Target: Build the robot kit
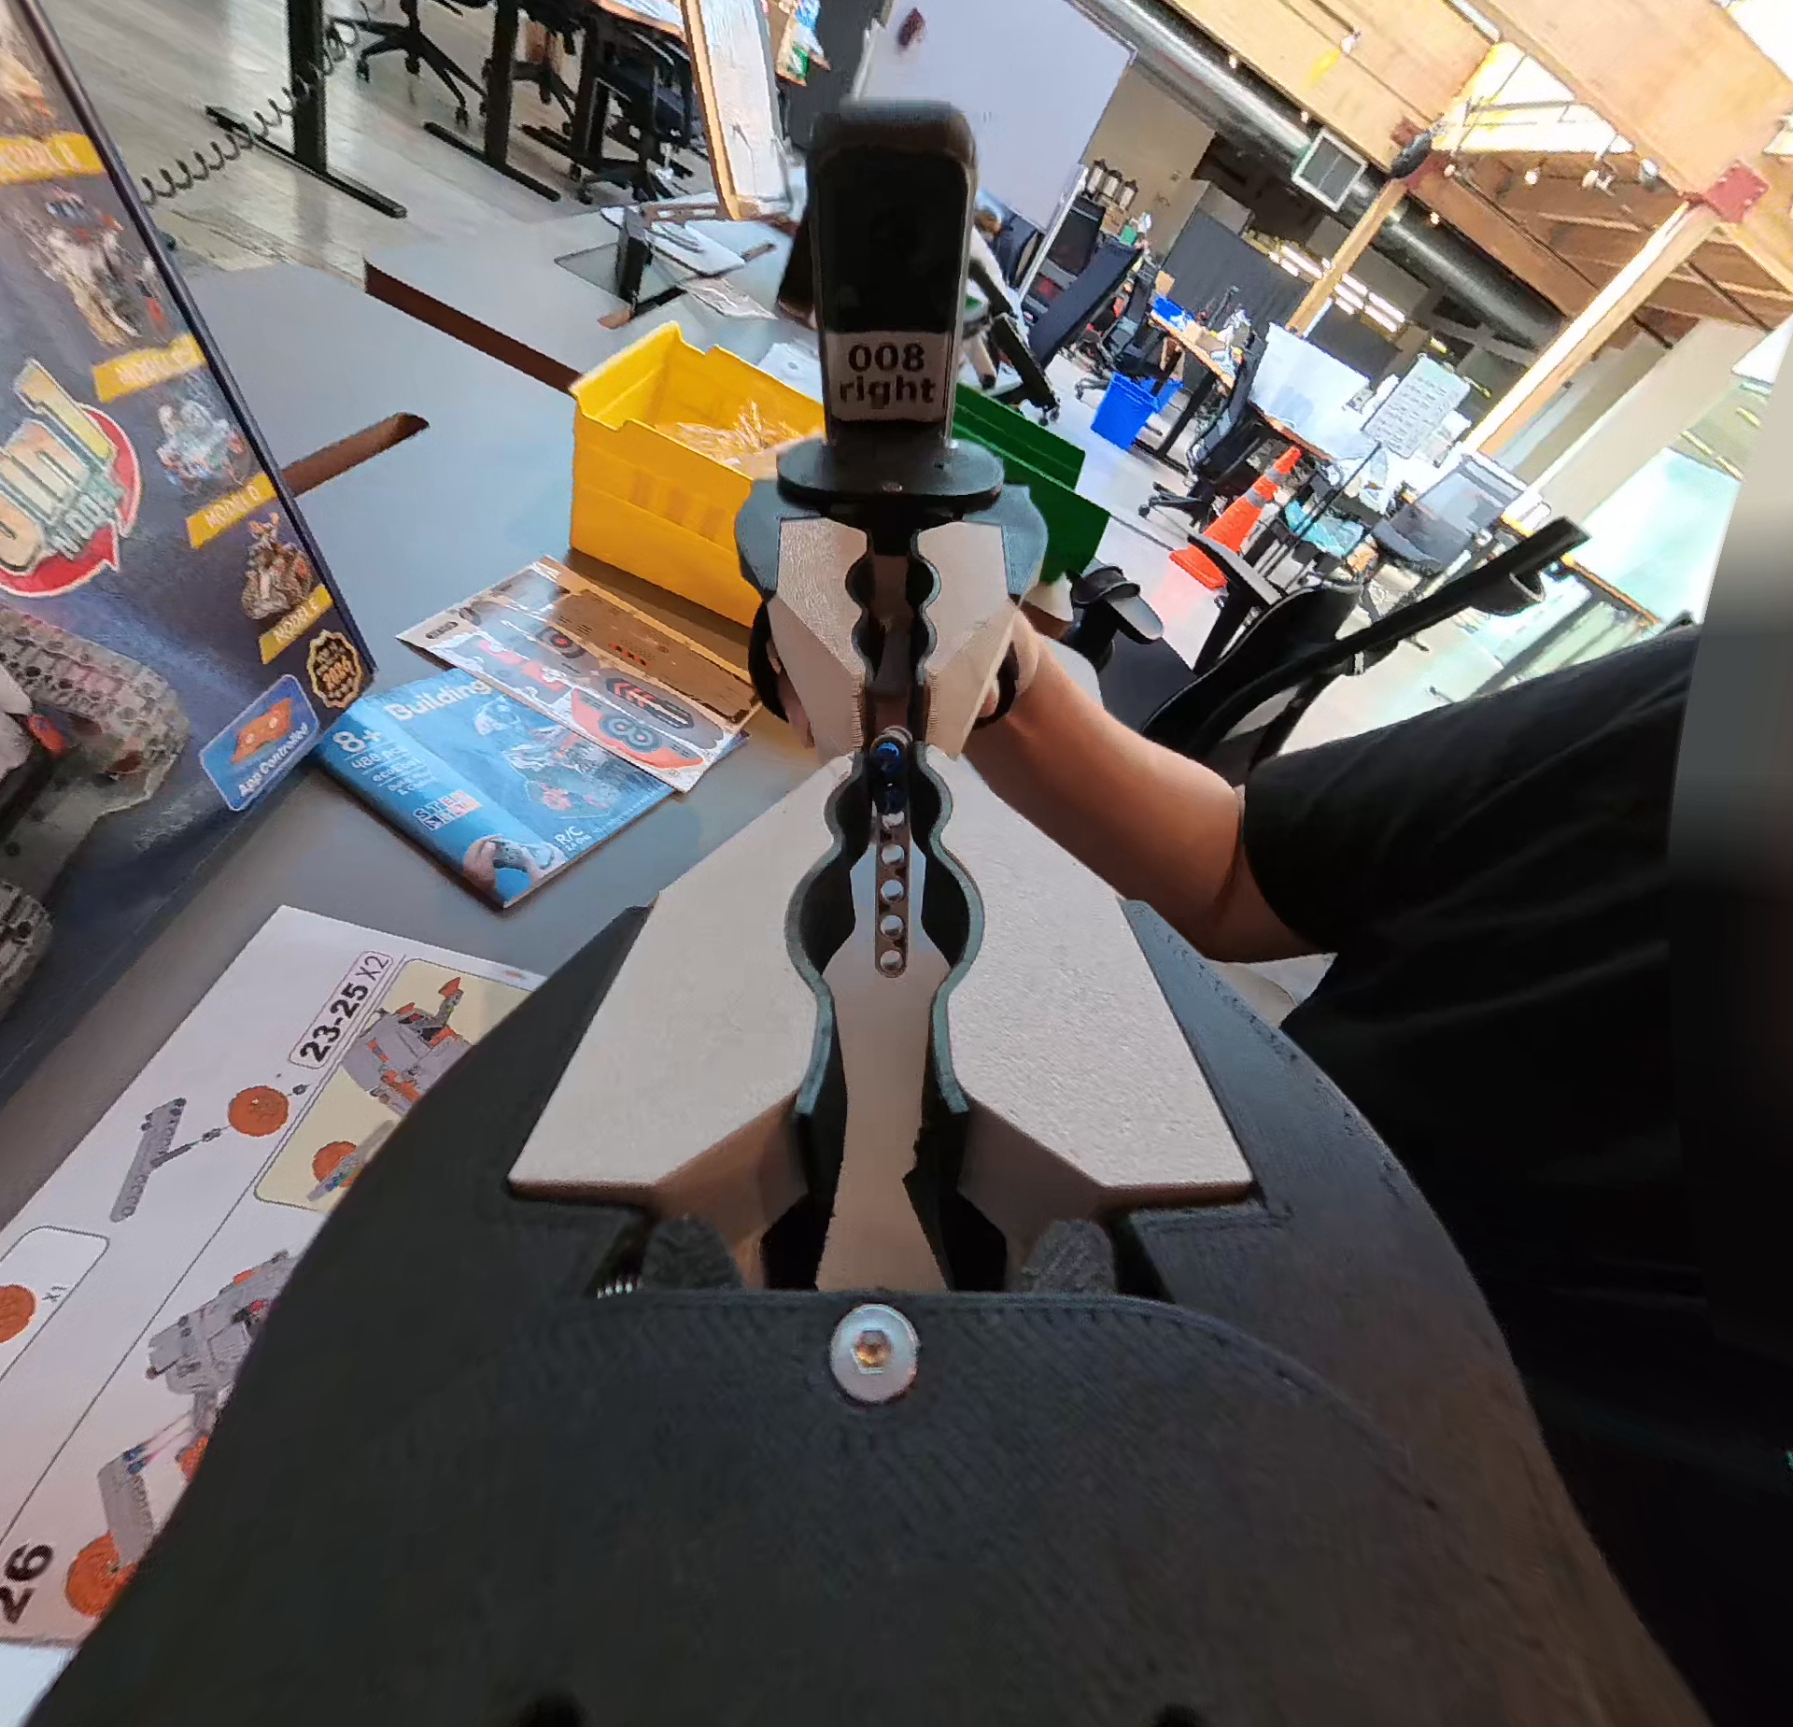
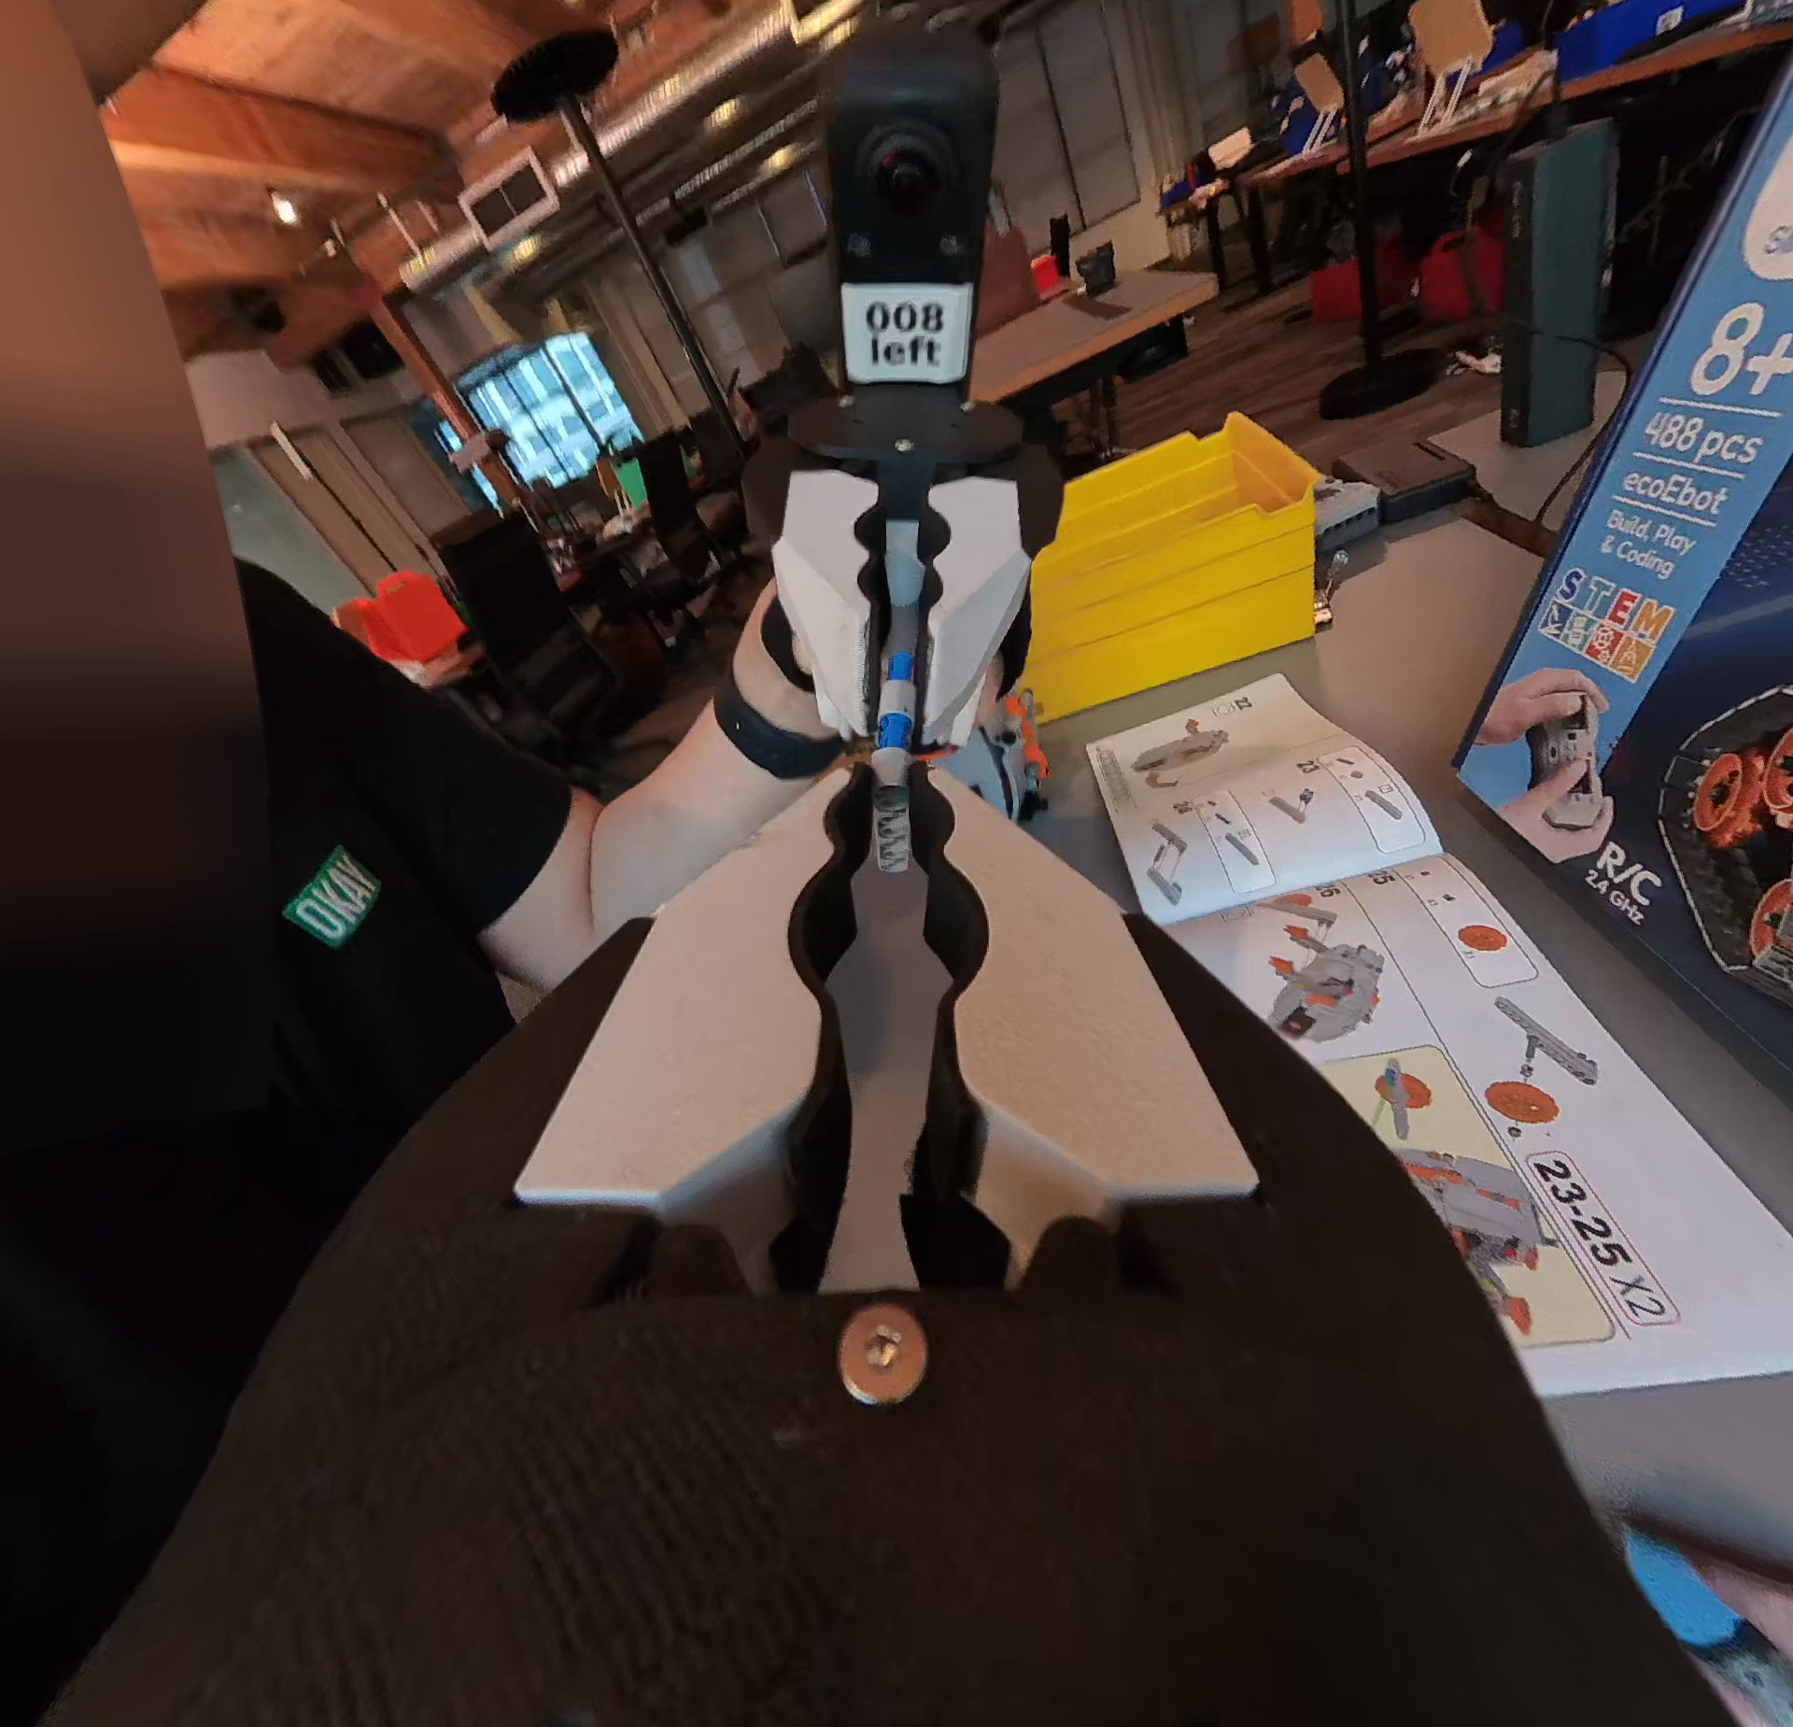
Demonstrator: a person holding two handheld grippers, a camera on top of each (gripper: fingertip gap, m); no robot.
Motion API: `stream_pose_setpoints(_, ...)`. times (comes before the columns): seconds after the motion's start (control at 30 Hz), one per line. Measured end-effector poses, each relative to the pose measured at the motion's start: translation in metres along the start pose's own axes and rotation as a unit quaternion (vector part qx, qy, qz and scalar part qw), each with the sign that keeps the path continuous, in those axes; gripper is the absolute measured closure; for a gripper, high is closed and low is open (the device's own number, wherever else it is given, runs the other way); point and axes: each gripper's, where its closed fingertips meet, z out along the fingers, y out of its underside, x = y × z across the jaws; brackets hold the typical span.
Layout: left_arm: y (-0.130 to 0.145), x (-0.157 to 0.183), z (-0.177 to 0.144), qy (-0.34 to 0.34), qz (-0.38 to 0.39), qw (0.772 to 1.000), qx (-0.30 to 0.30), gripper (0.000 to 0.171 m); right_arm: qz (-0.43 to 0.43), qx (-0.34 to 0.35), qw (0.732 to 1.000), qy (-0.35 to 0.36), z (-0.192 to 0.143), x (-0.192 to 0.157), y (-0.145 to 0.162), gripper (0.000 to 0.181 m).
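Toy box (image 2: 1669,555) cut off by frame edge.

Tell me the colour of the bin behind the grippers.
Yellow bin; the right wrist view shows it best.

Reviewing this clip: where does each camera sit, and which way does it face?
Left wrist view: on the left gripper, facing the right gripper, a forearm behind; gray perforated beam pinched.
Right wrist view: on the right gripper, facing the left gripper and its hand.
Shared: yellow bin, instruction booklet.

Bright daylight, warped (fisheye) edges
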Motion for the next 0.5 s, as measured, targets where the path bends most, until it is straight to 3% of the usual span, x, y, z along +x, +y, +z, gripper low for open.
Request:
stream_pose_setpoints(0.2,-0.013,-0.01,-0.004,-0.011,-0.022,0.998,0.049,0.165,0.043,0.07,0.997,0.0,-0.001,0.01,-0.014,0.176)
stream_pose_setpoints(0.5,-0.019,-0.013,-0.003,-0.02,-0.023,0.997,0.071,0.165,0.075,0.13,0.989,-0.009,-0.005,0.015,-0.026,0.177)
